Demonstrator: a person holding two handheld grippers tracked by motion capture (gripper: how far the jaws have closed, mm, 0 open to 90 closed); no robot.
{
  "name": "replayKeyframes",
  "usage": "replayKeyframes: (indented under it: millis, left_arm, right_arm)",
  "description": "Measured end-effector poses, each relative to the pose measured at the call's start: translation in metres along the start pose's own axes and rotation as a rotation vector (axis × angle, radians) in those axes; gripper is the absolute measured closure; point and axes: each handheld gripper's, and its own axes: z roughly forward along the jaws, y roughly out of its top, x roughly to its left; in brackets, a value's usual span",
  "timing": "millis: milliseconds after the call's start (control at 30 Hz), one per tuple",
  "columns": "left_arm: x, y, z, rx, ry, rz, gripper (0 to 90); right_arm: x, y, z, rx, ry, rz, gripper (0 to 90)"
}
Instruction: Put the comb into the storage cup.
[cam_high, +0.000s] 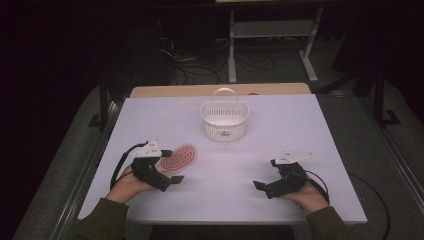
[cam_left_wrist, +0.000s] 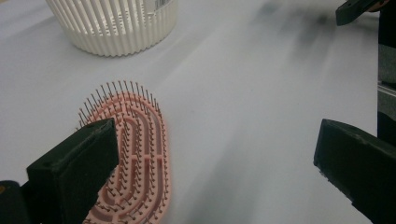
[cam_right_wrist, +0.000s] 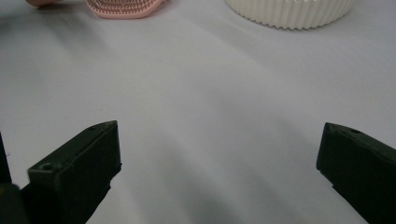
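A pink oval hairbrush (cam_high: 179, 159) lies bristles up on the white table (cam_high: 260, 125), at the left. My left gripper (cam_high: 171, 166) is open right beside it, one jaw on either side of its near end. In the left gripper view the brush (cam_left_wrist: 140, 144) sits just past the left jaw, with the gap of the gripper (cam_left_wrist: 215, 163) mostly over bare table. My right gripper (cam_high: 266, 174) rests open near the front right with nothing between its jaws (cam_right_wrist: 219, 163). The brush (cam_right_wrist: 123, 7) shows at the top left of the right gripper view.
A white slatted basket (cam_high: 225, 122) with an upright handle stands at the middle back of the table; its wall appears in the left gripper view (cam_left_wrist: 112, 23) and the right gripper view (cam_right_wrist: 289, 11). A wooden board (cam_high: 220, 90) edges the far side.
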Motion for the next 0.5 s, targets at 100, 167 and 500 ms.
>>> replayKeyframes:
  millis: [100, 167, 500]
  left_arm:
    - [0.002, 0.002, -0.002, -0.005, 0.014, 0.002, 0.0]
    - [0.004, 0.004, -0.004, -0.010, 0.015, 0.000, 0.0]
    - [0.015, 0.014, -0.012, -0.028, 0.035, -0.022, 0.0]
  right_arm:
    - [0.000, 0.000, 0.001, 0.003, 0.000, 0.001, 0.0]
    - [0.000, 0.000, 0.001, 0.003, 0.001, 0.000, 0.0]
    - [-0.001, 0.000, 0.000, -0.002, -0.001, 0.002, 0.0]
